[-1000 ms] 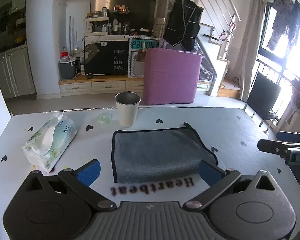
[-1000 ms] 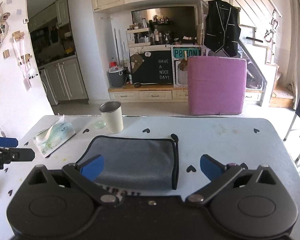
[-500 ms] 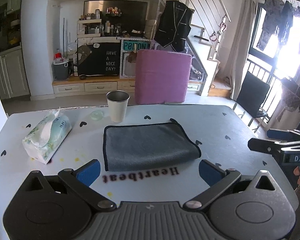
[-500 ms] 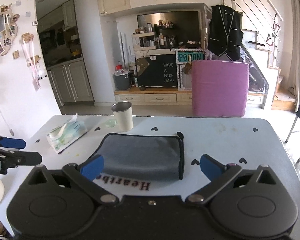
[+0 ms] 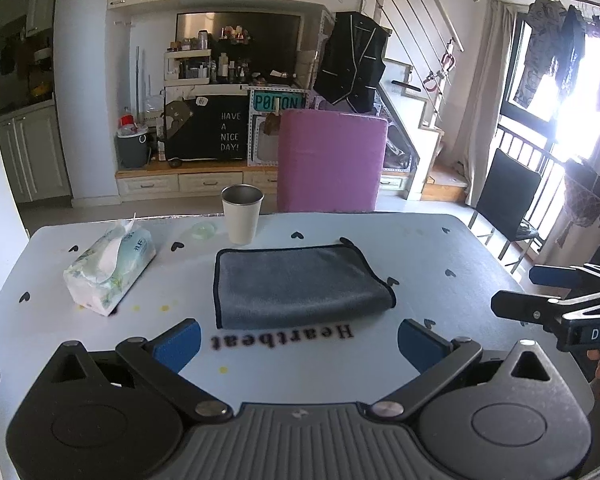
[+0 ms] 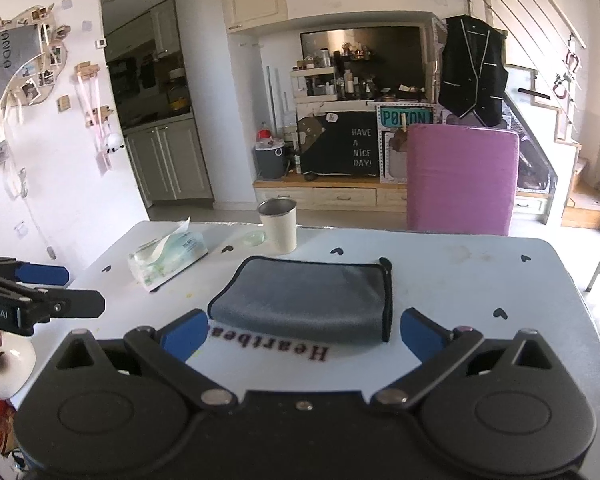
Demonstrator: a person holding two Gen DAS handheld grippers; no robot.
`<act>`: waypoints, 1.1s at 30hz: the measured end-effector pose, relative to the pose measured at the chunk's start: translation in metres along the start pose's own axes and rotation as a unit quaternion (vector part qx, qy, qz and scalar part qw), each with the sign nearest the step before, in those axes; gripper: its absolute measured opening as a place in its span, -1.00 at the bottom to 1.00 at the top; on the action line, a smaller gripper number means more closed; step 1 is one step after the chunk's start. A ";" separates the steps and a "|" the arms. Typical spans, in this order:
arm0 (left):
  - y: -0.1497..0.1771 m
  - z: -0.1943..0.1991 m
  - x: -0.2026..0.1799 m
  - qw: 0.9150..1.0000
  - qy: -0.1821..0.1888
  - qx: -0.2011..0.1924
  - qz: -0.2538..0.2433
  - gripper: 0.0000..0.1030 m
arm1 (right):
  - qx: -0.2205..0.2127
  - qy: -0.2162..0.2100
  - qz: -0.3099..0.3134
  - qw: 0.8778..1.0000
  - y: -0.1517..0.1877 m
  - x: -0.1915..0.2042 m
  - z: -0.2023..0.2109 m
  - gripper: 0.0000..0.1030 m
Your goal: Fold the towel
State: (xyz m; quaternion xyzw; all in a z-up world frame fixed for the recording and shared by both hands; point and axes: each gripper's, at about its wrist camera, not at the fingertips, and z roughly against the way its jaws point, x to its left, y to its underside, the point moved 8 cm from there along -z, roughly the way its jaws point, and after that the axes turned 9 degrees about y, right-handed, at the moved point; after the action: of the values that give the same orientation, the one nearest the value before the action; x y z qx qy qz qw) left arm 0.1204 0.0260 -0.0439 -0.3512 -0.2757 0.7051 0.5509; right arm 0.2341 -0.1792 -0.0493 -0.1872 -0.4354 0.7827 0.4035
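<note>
The grey towel (image 5: 300, 286) lay folded into a flat, soft-napped rectangle near the middle of the white table (image 5: 440, 248), its thin black binding running along the far and left edges in the left wrist view, with a small black loop at the far right corner. The rounded fold faced the near side, just beyond the printed word "Heartbeat" (image 5: 282, 336).

The left gripper (image 5: 298, 340) was held above the table short of the towel, its blue-padded fingers (image 5: 178, 342) spread wide and holding nothing. The right gripper (image 6: 304, 334) was likewise spread apart and empty, its blue pads (image 6: 420, 334) flanking the near fold without touching it.

A smooth metal-rimmed cup (image 5: 242, 214) stood upright just beyond the towel's far left corner, beside a small clear disc (image 5: 204, 231). A crinkled plastic tissue pack (image 5: 110, 270) lay to the left, apart from the towel. The tabletop, dotted with small black hearts, showed bare surface to the towel's right and along the near edge. A purple padded chair back (image 5: 332, 164) rose behind the far edge
</note>
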 end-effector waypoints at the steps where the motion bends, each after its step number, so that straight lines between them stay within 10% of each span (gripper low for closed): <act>1: 0.002 0.002 0.000 1.000 -0.001 0.000 -0.002 1.00 | 0.001 -0.002 0.000 1.000 0.002 0.000 0.002 0.99; 33: 0.055 0.035 -0.014 0.999 0.007 0.017 -0.042 1.00 | 0.011 -0.030 0.011 0.999 0.055 0.018 0.050 0.99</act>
State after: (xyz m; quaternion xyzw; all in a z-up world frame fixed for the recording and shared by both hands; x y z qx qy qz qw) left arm 0.0621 -0.0013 -0.0629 -0.3349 -0.2746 0.6831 0.5881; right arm 0.1649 -0.2076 -0.0666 -0.1642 -0.4367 0.7968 0.3839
